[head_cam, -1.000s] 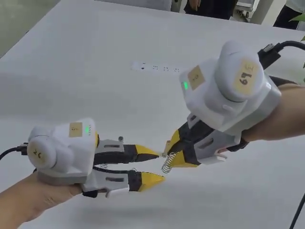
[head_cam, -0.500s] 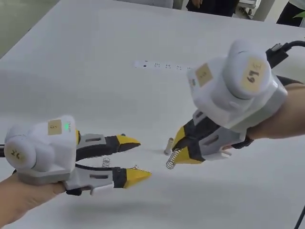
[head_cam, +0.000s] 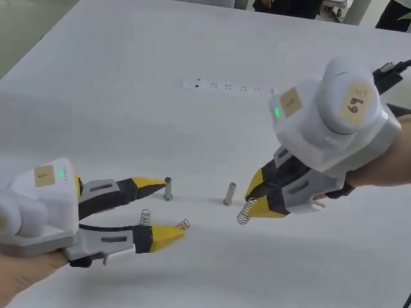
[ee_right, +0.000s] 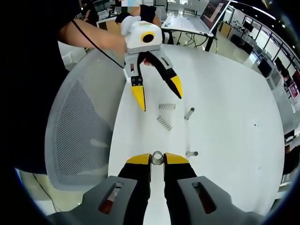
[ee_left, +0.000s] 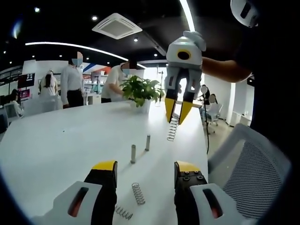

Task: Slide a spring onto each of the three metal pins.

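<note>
My right gripper is clamped on a spring. The spring hangs from the gripper's tips just right of the right pin, close to it but not over it, and as far as I can tell not touching it. My left gripper is spread wide and holds nothing. It sits well left of that pin, with the left pin near its upper tip. A loose spring and a second loose spring lie on the table, left of the right pin and between the left gripper's jaws. The two pins I can make out both stand bare, so I judge no spring is seated yet. The held one must be lined up and slid on, then the loose ones fetched.
</note>
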